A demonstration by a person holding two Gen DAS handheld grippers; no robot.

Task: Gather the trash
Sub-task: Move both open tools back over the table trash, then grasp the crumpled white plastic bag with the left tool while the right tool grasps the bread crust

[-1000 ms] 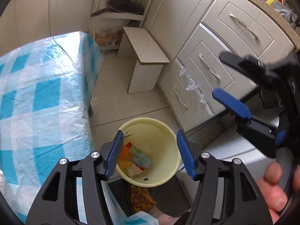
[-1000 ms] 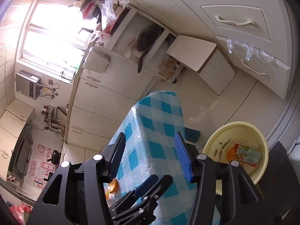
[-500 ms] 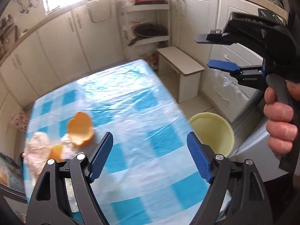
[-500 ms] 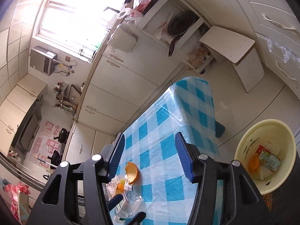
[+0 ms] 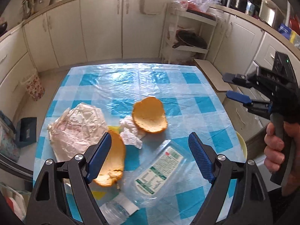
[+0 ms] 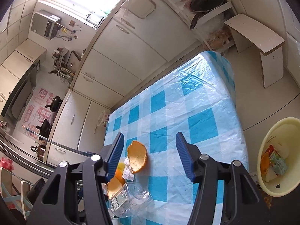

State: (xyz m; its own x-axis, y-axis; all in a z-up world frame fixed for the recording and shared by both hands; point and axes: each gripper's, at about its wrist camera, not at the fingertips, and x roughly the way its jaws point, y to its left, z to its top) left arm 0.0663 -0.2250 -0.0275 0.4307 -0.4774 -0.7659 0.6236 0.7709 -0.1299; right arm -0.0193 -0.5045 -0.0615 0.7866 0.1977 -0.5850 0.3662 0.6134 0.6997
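On the blue-checked table (image 5: 168, 86) lie an orange peel (image 5: 149, 115), a second peel (image 5: 112, 161), a crumpled tissue (image 5: 131, 133), a crumpled plastic bag (image 5: 76, 127) and a clear bottle (image 5: 159, 170) with a green label. My left gripper (image 5: 150, 138) hovers above them, its jaws opening with nothing pressed between the pads. My right gripper (image 6: 150, 136) hangs open over the table, near the peel (image 6: 136, 156), tissue (image 6: 128, 170) and bottle (image 6: 129, 200). The yellow bin (image 6: 275, 129) on the floor to the right holds a carton and peel.
A low white stool (image 6: 258, 37) stands past the table's far corner. Cream cabinets line the walls, and an open shelf holds a dark pan (image 6: 206, 1). A person's hand (image 5: 273, 150) holds the right gripper (image 5: 226, 84). A floral bag (image 5: 35, 88) sits on the floor at the left.
My left gripper swung from above the yellow bin to above the trash on the table, and its jaws widened. My right gripper moved closer over the table; the bin slid to the right edge.
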